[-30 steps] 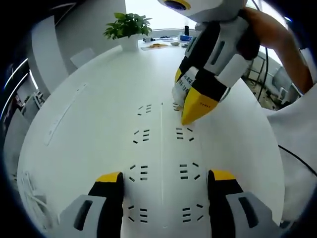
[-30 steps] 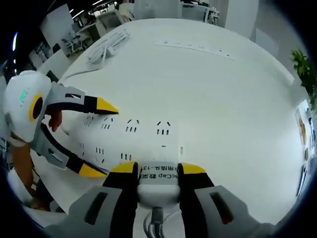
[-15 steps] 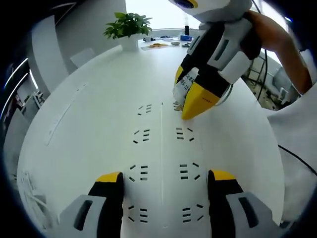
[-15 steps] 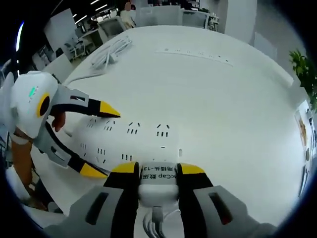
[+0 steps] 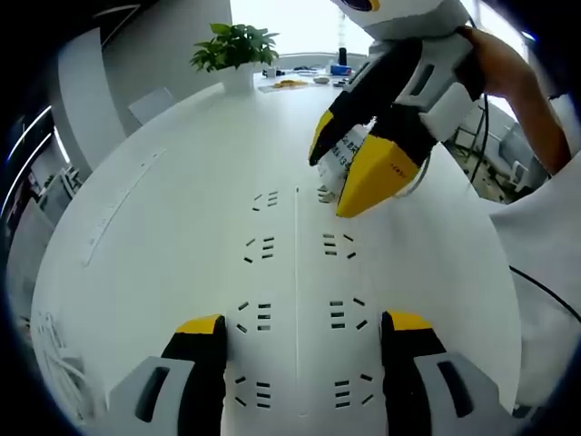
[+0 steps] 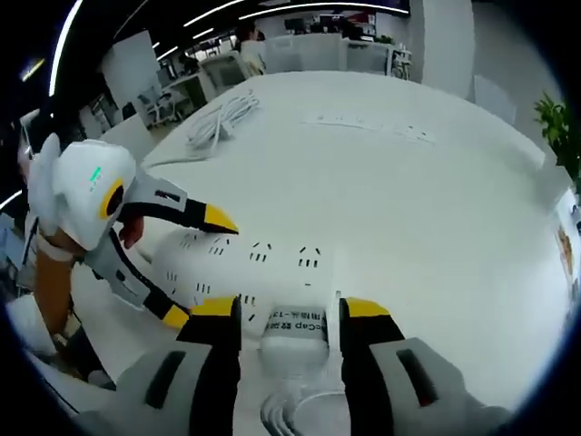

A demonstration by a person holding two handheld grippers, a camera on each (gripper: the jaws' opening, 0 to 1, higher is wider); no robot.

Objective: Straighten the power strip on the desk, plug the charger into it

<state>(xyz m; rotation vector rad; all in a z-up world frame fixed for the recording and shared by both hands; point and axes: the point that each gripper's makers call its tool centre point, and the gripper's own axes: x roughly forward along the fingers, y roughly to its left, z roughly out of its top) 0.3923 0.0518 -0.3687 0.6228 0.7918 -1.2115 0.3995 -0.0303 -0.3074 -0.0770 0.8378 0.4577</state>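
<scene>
Power strip lies flat on the white surface, between the spread jaws of the left gripper. Right gripper, jaws slightly parted beside the charger, rests at the strip's far end.

left gripper view low over the power strip looking along it, right gripper view facing back from its far end, both close, sharing the strip and white worktop

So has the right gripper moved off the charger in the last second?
Yes. In the left gripper view, against the power strip, the right gripper has lifted and its jaws have parted, leaving the charger in its socket.
</scene>
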